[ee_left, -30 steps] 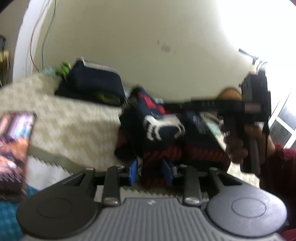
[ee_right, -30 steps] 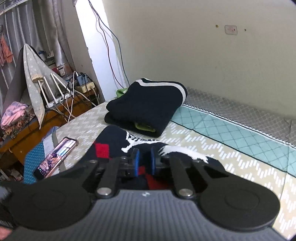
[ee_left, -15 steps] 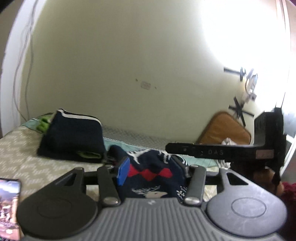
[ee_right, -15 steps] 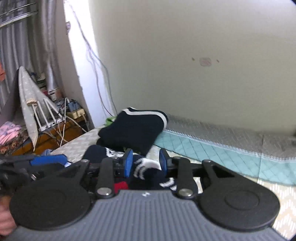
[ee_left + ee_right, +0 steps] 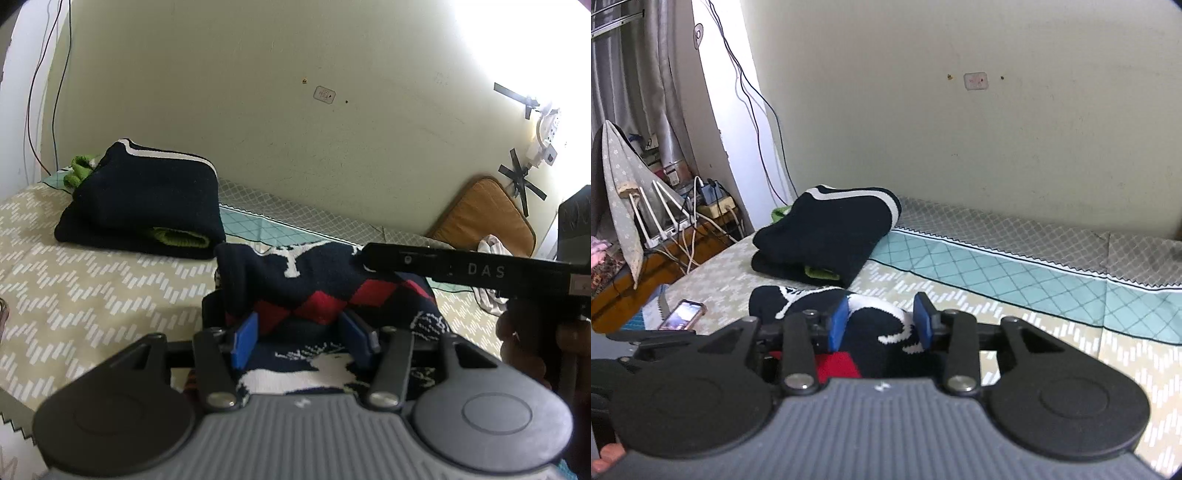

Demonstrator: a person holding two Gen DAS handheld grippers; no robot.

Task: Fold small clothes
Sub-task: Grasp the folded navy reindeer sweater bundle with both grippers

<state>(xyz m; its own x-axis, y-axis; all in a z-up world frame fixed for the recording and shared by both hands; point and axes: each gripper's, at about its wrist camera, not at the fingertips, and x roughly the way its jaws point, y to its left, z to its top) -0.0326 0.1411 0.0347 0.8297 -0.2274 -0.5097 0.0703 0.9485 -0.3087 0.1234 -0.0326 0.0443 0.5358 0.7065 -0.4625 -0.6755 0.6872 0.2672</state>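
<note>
— What is different from a second ago?

— Your left gripper and right gripper, both nearly closed then, now stand with jaws spread. The patterned sweater, flat on the bedspread before, is now bunched into a mound lying between both sets of pads.

The left tongs stand with their blue pads spread apart, a navy patterned garment with red diamonds and white figures bunched between them on the bed. The right tongs reach in from the right edge, tip touching the garment's top. Near the bed's far left edge by the wall lies a folded dark sweater with green trim.
</note>
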